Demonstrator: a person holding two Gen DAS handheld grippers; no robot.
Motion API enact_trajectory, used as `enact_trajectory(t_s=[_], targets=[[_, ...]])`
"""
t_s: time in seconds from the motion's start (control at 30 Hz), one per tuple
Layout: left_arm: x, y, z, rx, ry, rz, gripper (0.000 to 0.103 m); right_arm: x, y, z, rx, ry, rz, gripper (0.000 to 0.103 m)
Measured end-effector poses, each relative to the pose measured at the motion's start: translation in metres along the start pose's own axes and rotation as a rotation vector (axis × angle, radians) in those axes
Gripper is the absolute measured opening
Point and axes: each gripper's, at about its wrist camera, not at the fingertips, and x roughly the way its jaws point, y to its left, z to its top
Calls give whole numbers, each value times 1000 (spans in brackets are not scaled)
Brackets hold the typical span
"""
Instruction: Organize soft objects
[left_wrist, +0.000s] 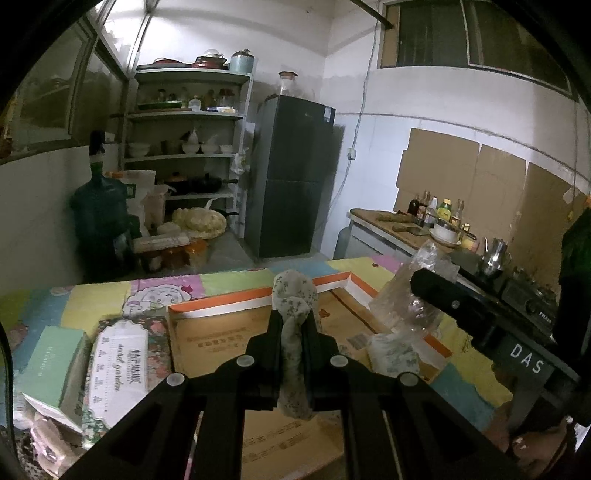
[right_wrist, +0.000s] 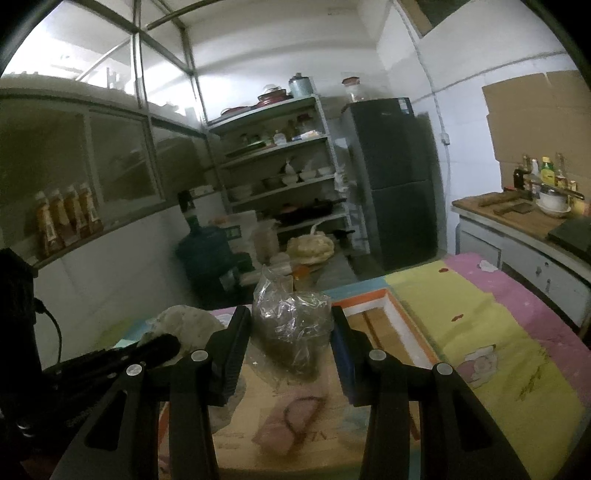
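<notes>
Both grippers are carrying loads over the cardboard box (left_wrist: 229, 332): left gripper (left_wrist: 293, 332) clamping a floral cloth roll (left_wrist: 293, 295), right gripper (right_wrist: 291, 332) gripping a clear plastic bag (right_wrist: 291, 317), likely needing bagging next.

Open cardboard box (left_wrist: 229, 332) ahead; tissue packs (left_wrist: 118, 369) crowd its left (touching).
</notes>
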Motion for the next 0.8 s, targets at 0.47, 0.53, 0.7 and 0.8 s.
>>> enact_trajectory(t_s=[0.47, 0.53, 0.7, 0.8], targets=[[38, -4, -4, -6, 79, 12, 10, 21, -35, -2, 56, 36, -17, 44], [45, -4, -6, -6, 105, 23, 10, 27, -38, -2, 65, 46, -13, 44], [59, 0, -11, -21, 154, 36, 10, 41, -41, -6, 66, 75, -7, 44], [65, 5, -12, -32, 172, 44, 10, 48, -42, -8, 59, 86, -12, 44]])
